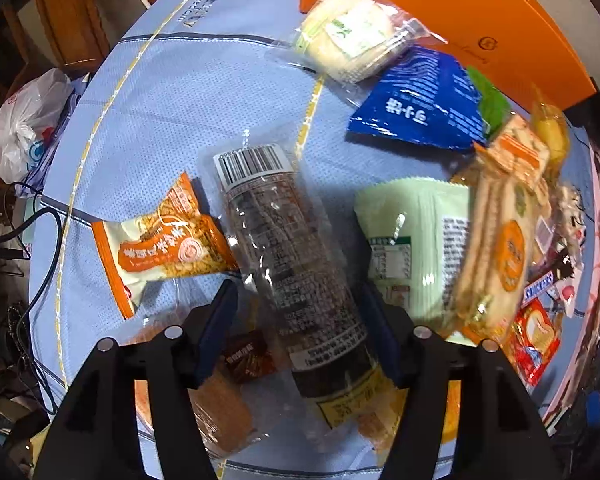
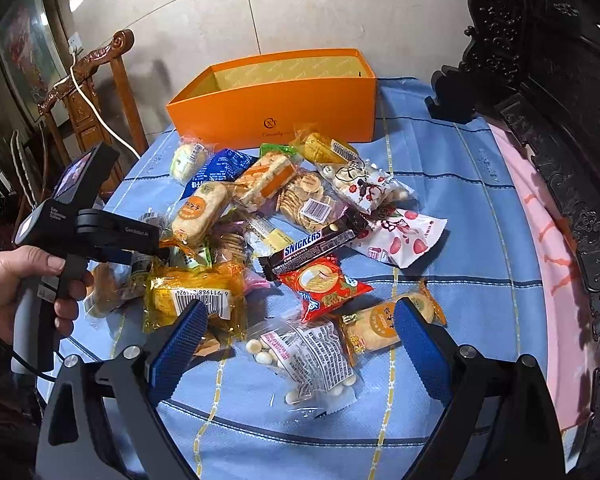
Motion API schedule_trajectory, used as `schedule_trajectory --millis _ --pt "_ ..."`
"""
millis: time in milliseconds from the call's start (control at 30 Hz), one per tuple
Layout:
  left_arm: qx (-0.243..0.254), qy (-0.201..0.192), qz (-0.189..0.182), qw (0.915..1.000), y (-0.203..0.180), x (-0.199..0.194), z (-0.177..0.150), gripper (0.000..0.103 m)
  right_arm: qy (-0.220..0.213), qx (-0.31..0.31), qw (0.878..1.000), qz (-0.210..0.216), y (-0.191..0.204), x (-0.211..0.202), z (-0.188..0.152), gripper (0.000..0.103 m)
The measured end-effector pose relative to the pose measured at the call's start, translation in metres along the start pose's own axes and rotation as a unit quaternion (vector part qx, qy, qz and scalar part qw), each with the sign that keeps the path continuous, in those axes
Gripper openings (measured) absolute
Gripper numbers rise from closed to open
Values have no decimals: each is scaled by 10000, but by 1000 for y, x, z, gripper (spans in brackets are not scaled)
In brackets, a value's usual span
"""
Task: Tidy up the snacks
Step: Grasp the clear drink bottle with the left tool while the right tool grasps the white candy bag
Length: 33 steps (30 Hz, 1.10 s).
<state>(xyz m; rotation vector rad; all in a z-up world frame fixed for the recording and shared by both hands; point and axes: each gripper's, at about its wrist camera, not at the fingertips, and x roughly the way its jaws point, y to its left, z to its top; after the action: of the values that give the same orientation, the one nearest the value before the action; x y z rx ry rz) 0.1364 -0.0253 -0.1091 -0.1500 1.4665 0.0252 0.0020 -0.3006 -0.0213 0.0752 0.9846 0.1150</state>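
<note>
The left gripper (image 1: 296, 332) has its fingers spread wide over a long clear-wrapped packet (image 1: 288, 256) that lies lengthwise between them, barcode end pointing away; neither pad seems to touch the wrapper yet. To take it well, the fingers should probably drop lower and close across the packet's narrow width near its middle, squeezing gently since the film looks slippery and the contents could crush. A small brown sweet (image 1: 246, 356) and an orange-brown packet (image 1: 220, 404) sit just under the left finger, so that finger should come down between them and the target. The right gripper (image 2: 300, 340) also stands open and empty, with a bag of small white candies (image 2: 308, 356) between its fingers. The open orange box (image 2: 276, 96), the likely destination, stands beyond the snack pile, well ahead of both fingers. Bare blue surface (image 1: 172, 120) opens ahead and left of the left fingers; to their right the pile crowds in, so lifting straight up looks safest.
</note>
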Motion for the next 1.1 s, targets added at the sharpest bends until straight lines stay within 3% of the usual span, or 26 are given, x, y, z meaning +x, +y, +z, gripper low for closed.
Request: schedule_trajectory --millis 100,267,367,667,933,1033,1067,1100 --pt "29 -167 85 9998 1 -4 4 27 64 20 9999 -89 -3 7 1 95" --pt "536 -847 398 9942 0 -40 -12 26 257 405 9986 -205 -24 21 -4 95" --pt "779 -1156 406 9894 4 -62 -26 26 437 437 9977 -272 -30 31 -10 94" --pt "973 -1193 167 9879 9 -81 -52 26 898 279 9955 -108 -17 56 -27 94" --pt "1134 -1200 91 9862 3 -82 -63 27 1164 -971 9872 -491 20 80 -43 94" --pt "1166 -1187 96 9860 2 -81 -65 27 1233 -1311 9803 -809 27 95 -47 89" --pt "1173 -1170 92 9861 1 -80 -65 27 1186 -1416 9787 -897 29 96 -47 83" --pt "1179 -1163 84 9862 1 -80 -66 27 1134 -1495 9774 -973 31 96 -45 66"
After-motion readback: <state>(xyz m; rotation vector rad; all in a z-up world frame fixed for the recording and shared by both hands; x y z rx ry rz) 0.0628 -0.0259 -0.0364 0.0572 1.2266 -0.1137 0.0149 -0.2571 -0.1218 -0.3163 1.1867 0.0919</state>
